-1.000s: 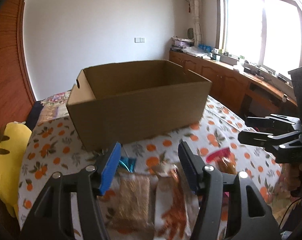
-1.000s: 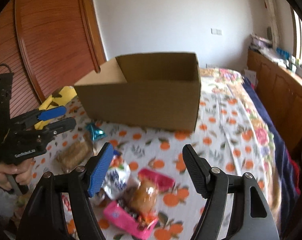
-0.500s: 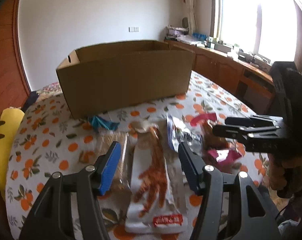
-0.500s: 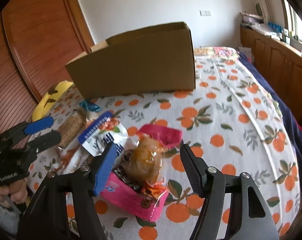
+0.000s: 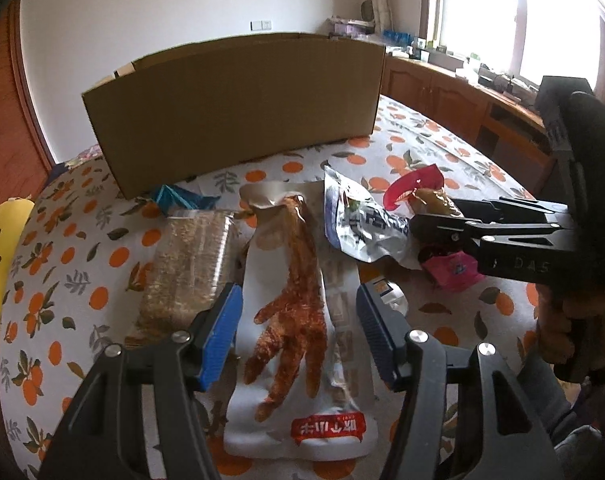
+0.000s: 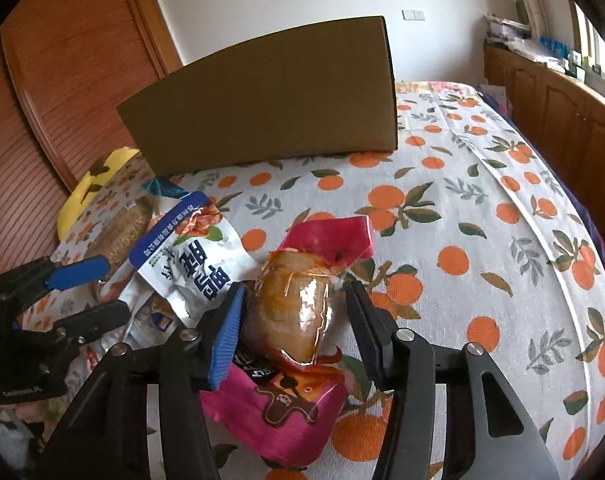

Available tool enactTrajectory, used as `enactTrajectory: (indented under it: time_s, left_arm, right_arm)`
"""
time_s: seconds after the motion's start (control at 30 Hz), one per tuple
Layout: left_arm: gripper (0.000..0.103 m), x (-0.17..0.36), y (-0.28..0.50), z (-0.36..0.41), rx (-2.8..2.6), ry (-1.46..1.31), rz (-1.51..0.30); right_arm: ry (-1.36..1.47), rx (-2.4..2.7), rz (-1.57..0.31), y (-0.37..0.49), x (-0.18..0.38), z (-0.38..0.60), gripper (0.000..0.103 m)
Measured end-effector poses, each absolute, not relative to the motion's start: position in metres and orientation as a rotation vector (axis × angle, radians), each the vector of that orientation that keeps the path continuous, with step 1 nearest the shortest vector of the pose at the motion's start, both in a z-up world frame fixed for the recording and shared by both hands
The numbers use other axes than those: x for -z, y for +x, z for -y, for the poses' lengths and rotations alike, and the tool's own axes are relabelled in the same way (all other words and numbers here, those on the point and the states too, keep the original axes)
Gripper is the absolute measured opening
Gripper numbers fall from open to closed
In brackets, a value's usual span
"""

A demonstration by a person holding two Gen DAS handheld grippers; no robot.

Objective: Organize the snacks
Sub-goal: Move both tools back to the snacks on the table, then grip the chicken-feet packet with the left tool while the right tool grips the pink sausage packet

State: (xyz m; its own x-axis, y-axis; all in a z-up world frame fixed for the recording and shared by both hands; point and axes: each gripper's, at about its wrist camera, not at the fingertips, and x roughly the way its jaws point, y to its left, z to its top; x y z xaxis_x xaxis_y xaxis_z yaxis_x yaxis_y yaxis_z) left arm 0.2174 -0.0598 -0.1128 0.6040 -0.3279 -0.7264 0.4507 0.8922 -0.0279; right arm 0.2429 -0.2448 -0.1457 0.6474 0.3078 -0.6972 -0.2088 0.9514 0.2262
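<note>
Left gripper (image 5: 298, 332) fingers apart, straddling white chicken-foot snack packet (image 5: 302, 344) before brown cardboard box (image 5: 238, 108). Right gripper (image 6: 294, 320) fingers apart, flanking clear-wrapped brown snack (image 6: 294, 312).

Matt brown corrugated card is seen on the cardboard box (image 5: 238, 108). Glossy, crinkled plastic film is shown on the chicken-foot packet (image 5: 298, 320) and the clear-wrapped snack (image 6: 294, 308). The orange-print bedsheet (image 6: 482, 220) is matt woven cloth.
</note>
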Motion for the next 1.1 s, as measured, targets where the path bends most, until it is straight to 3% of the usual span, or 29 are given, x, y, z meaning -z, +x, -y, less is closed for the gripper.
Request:
enactTrajectory:
  time_s: [0.23,0.5,0.73,1.1]
  left_arm:
    - [0.06,0.112,0.229,0.068,0.453,0.148,-0.844]
    - [0.069,0.118,0.227,0.083,0.459,0.248,-0.847]
    - [0.069,0.127,0.24,0.059,0.465,0.164,-0.93]
    - [0.064,0.142,0.238,0.054,0.474,0.164,-0.915]
  right_arm:
    - [0.078,-0.284,-0.81,0.243,0.146,0.24,0.052]
    - [0.038,-0.265,-0.805,0.241,0.148,0.235,0.051]
    - [0.043,-0.267,-0.803,0.241,0.148,0.235,0.051]
    - [0.039,-0.266,-0.802,0.241,0.148,0.235,0.052]
